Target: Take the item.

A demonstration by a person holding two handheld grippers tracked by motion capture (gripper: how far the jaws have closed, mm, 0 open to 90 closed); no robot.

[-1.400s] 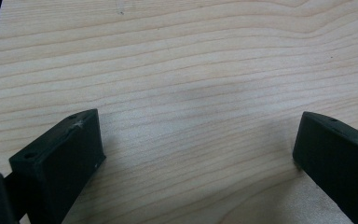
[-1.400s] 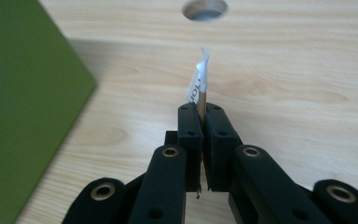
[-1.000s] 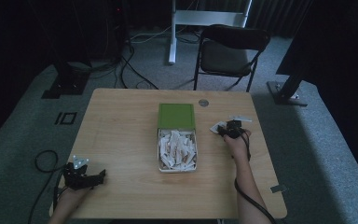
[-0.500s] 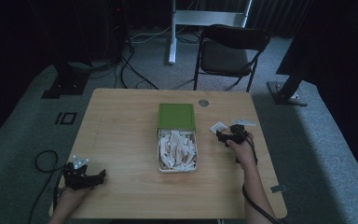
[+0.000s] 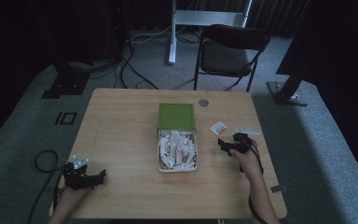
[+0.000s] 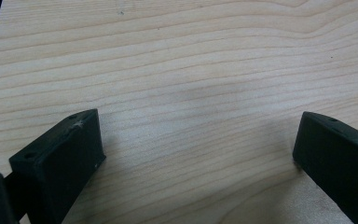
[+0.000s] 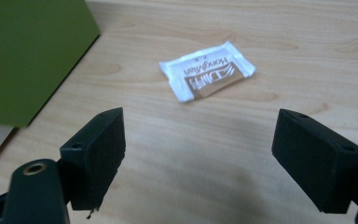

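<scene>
A white box (image 5: 177, 149) holding several white sachets sits mid-table, its green lid (image 5: 176, 115) folded back behind it. One loose white sachet (image 5: 218, 127) (image 7: 207, 71) lies on the table to the right of the lid. My right gripper (image 5: 224, 144) (image 7: 198, 154) is open just short of that sachet, with bare wood between its jaws. The left gripper (image 5: 93, 179) (image 6: 198, 149) rests open near the table's front left corner, over bare wood.
A second pale packet (image 5: 248, 131) lies by the table's right edge. A round metal grommet (image 5: 203, 102) is set in the table (image 5: 121, 121) near the back. A dark folding chair (image 5: 228, 51) stands behind the table, and cables trail on the carpet.
My right gripper has drawn back toward the table's front, away from the loose sachet, which stays on the wood. The left gripper has not moved.
</scene>
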